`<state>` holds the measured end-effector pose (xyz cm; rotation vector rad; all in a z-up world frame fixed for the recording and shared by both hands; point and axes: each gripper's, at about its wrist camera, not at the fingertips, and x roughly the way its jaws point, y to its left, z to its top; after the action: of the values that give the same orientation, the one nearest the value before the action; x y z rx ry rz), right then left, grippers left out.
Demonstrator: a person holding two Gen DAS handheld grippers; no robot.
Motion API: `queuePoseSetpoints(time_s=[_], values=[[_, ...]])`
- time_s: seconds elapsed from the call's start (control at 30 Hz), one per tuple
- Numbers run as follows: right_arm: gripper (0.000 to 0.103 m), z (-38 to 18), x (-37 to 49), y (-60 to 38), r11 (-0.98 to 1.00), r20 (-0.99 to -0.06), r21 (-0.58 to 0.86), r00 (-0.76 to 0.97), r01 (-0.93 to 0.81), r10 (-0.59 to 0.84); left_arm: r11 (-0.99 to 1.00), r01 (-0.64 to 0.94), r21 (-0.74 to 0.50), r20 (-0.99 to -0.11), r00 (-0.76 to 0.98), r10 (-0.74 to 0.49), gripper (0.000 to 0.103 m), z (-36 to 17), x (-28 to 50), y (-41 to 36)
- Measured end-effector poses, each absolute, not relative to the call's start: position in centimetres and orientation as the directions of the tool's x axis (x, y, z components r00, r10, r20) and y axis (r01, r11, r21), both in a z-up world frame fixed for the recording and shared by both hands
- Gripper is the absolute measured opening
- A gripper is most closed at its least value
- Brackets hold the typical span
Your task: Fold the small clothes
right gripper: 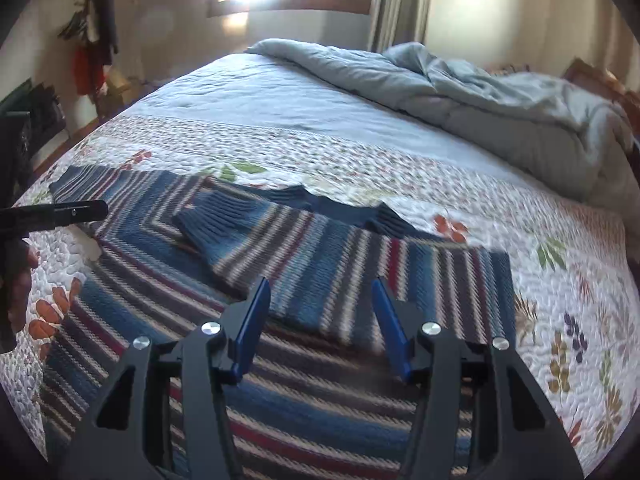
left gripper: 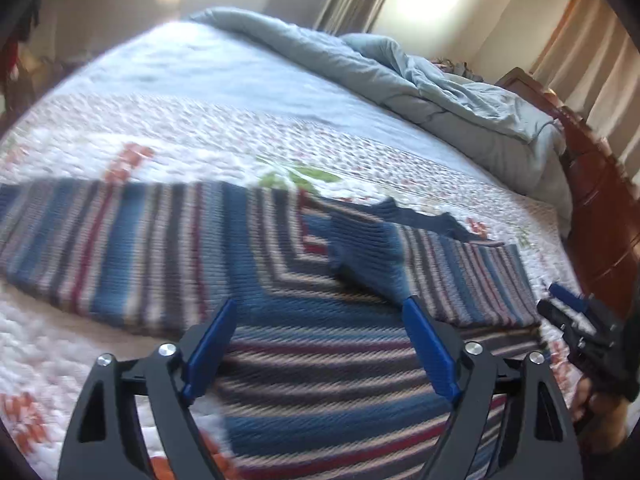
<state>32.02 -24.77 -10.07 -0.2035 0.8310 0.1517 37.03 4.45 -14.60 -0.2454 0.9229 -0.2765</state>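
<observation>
Left wrist view is showing the left gripper hovering wide open and holding nothing over the striped knit sweater, which is lying flat on the floral quilt. The right gripper, at 3 o'clock there, is also gaping empty above the sweater's folded sleeve.

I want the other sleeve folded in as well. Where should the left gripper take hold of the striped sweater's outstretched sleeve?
Grip the striped sweater at the cuff end of the flat sleeve, coming low from the outer side. That free edge lies on the quilt, so one finger of the left gripper can probably slide under.
</observation>
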Motion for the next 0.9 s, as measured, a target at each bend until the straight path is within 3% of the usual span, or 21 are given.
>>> queuePoseSetpoints(time_s=[0.13,0.37,0.63,0.77,0.9], values=[[0.066,-9.6,32.2,-21.4,0.951,-0.704,-0.191,0.709,-0.242,0.039,0.957,0.113,-0.267,-0.704,0.656,-0.273,0.094,-13.3,35.2,6.0],[0.082,-8.9,32.4,-19.2,0.944,-0.670,-0.218,0.741,-0.249,0.040,0.960,0.128,-0.249,-0.645,0.718,-0.263,0.099,-11.9,33.6,6.3],[0.087,-8.7,32.8,-17.6,0.939,-0.670,-0.227,0.741,-0.257,0.041,0.965,0.088,-0.247,-0.640,0.732,-0.231,0.099,-12.5,32.6,7.4],[0.090,-8.6,33.7,-15.3,0.938,-0.707,-0.156,0.699,-0.309,0.112,0.973,-0.006,-0.232,-0.667,0.729,-0.155,0.099,-13.7,32.3,10.3],[0.090,-8.3,35.2,-9.9,0.901,-0.754,-0.033,0.603,-0.433,0.262,0.927,-0.117,-0.356,-0.677,0.716,-0.169,0.099,-15.8,31.5,15.5]])
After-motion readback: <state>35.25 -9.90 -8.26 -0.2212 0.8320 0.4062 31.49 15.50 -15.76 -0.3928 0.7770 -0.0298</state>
